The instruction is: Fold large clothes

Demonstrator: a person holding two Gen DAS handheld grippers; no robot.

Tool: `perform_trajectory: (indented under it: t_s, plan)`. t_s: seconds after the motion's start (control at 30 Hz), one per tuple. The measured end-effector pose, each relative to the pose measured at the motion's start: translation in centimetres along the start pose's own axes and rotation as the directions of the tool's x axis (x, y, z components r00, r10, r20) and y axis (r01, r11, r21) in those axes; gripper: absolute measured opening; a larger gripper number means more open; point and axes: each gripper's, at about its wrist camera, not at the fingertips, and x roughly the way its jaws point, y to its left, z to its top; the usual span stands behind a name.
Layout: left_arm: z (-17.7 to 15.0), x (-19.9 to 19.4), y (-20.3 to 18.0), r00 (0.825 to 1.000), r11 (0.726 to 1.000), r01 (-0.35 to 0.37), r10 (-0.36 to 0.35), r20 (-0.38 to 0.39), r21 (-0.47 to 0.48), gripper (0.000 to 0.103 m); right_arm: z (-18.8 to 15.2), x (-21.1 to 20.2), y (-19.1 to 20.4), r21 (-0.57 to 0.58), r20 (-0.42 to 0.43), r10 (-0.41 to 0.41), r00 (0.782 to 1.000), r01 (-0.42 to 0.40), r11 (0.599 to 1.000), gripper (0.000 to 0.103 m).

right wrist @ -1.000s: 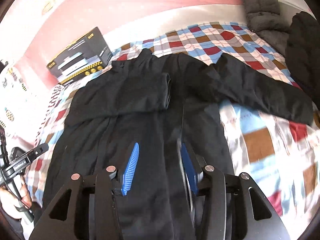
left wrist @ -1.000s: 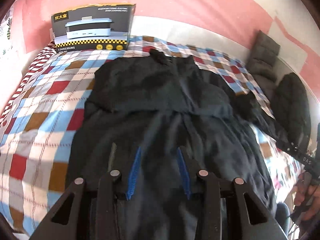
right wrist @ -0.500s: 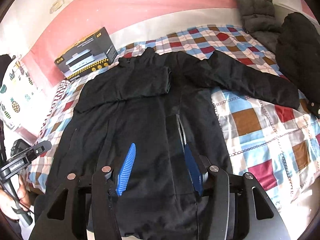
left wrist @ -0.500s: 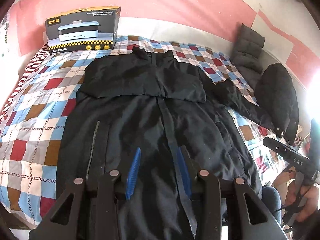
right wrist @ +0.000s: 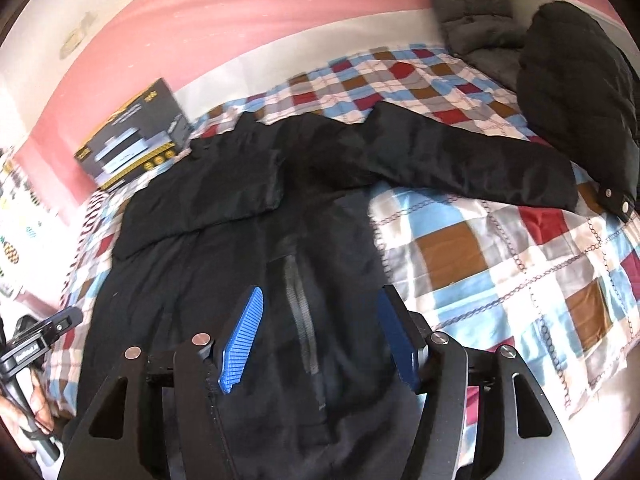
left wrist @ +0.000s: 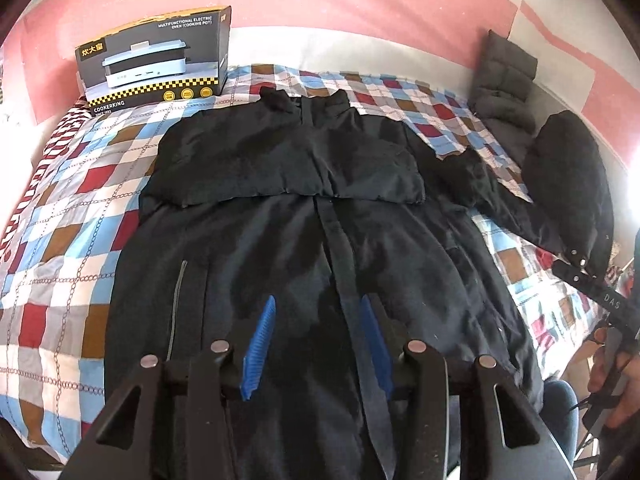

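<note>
1. Since the earlier frame, both grippers have pulled back and risen, so more of the black coat shows, and the right gripper's blue pads stand wider.
2. Both the left gripper and the right one are parted, gripping nothing.
3. Coat lies flat on the checked bedspread; one sleeve is folded across the chest, the other stretches sideways.
4. Box reads "COOKERKING" and "MULTIFUNCTIONAL ELECTRIC OVEN (COOKING POT)".

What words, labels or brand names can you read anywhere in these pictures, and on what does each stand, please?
"MULTIFUNCTIONAL ELECTRIC OVEN (COOKING POT)": top of the cooker box.
"COOKERKING": box's lower left corner; the line beneath is too small to read.
Yellow Chinese characters: box's upper left, illegible to me.
"DAS": right tongs' arm.
Left tongs' label: blurred.
</note>
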Motion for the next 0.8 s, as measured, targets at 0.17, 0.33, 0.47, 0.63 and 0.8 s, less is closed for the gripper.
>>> perform_trajectory:
  t_s: [0.17, 0.33, 0.47, 0.63, 0.8]
  plan:
    - [1.5, 2.2, 0.1, 1.000, 1.000, -0.018, 0.018, -0.008, 0.012, 0.047, 1.9, 1.8, -3.1, 0.047, 0.005, -0.051, 0.999, 0.051, 0.998, 0.061]
    - [3.0, 4.4, 0.3, 0.999, 0.999, -0.029, 0.029, -0.021, 0.021, 0.047, 3.9, 3.8, -6.8, 0.117, 0.009, -0.092, 0.996, 0.090, 0.989, 0.061]
    - [4.1, 6.3, 0.9, 0.998, 0.999, -0.046, 0.047, -0.029, 0.022, 0.047, 5.1, 6.0, -10.4, 0.188, -0.002, -0.114, 0.993, 0.112, 0.976, 0.061]
    - [5.0, 8.6, 1.7, 0.997, 0.998, -0.063, 0.064, -0.042, 0.022, 0.047, 6.2, 8.8, -15.4, 0.334, -0.012, -0.123, 0.992, 0.120, 0.935, 0.061]
    - [5.8, 10.8, 2.4, 0.996, 0.997, -0.076, 0.077, -0.050, 0.020, 0.047, 6.8, 10.9, -20.5, 0.487, -0.012, -0.132, 0.991, 0.121, 0.865, 0.061]
